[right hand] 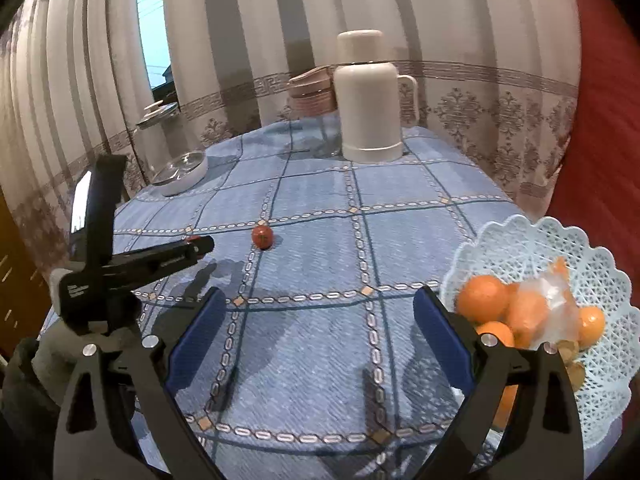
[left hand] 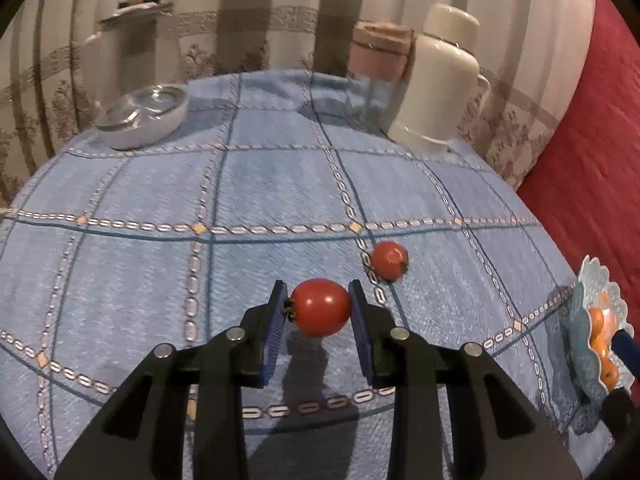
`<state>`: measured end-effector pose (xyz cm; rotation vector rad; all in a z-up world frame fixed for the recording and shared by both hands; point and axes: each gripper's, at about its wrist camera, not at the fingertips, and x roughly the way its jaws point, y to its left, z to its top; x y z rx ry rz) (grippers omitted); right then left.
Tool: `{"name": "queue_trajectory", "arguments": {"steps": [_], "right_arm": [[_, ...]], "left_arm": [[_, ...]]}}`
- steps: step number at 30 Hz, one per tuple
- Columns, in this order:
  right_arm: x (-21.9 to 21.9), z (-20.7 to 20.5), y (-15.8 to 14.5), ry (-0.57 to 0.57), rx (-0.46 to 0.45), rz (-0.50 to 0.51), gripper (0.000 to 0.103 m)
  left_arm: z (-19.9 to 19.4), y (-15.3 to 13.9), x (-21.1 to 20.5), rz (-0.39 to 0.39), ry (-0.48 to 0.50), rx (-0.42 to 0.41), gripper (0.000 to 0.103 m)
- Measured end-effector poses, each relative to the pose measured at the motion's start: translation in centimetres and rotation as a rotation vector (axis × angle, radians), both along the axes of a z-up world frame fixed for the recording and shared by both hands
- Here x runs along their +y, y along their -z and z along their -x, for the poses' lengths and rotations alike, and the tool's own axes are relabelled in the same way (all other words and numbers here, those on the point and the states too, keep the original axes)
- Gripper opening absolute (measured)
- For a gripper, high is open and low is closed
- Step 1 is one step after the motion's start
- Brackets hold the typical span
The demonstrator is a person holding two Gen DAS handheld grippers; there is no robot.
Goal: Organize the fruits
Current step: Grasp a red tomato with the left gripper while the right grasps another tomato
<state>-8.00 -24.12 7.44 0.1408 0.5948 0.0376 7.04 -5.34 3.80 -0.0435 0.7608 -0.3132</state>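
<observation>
Red tomato (left hand: 320,307) sits clamped between the left gripper (left hand: 319,308) fingers just above the worktop (left hand: 160,200), so the pick is made and next comes carrying it right to the lacy basket (right hand: 560,248), while the right gripper (right hand: 320,332) gapes empty.

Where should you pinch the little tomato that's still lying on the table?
Pinch the loose tomato across its round middle, coming down from above with open jaws. It lies on its side on the tablecloth, stem pointing sideways, nothing touching it. The left gripper holds the other tomato this way.
</observation>
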Motion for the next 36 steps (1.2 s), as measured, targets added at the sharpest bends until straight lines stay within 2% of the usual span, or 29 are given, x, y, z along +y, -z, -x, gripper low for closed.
{"name": "queue_trajectory", "arguments": {"steps": [7, 16, 18, 21, 25, 30, 36], "right_arm": [[2.0, -3.1, 0.5, -0.052, 0.031, 0.019, 0.095], [4.0, -9.7, 2.5, -0.102, 0.12, 0.016, 0.076], [4.8, -11.2, 3.1, -0.118, 0.143, 0.033, 0.068], [5.6, -13.5, 4.2, -0.134, 0.181, 0.045, 0.064], [6.1, -16.1, 5.0, -0.136, 0.213, 0.043, 0.063], [6.8, -18.6, 5.5, -0.145, 0.233, 0.068, 0.051], [7.5, -19.8, 6.1, -0.13, 0.238, 0.111, 0.041]], "left_arm": [[-0.2, -1.0, 2.4, -0.013, -0.113, -0.05, 0.032], [-0.9, -1.2, 4.6, -0.042, -0.211, -0.071, 0.032], [-1.0, -1.1, 4.8, -0.038, -0.219, -0.066, 0.032], [-1.1, -0.9, 4.9, -0.035, -0.221, -0.057, 0.032], [-1.1, -0.8, 5.0, -0.033, -0.228, -0.056, 0.032], [-1.3, -0.5, 5.3, -0.02, -0.232, -0.044, 0.032], [-1.5, -0.4, 5.5, -0.008, -0.233, -0.034, 0.032]]}}
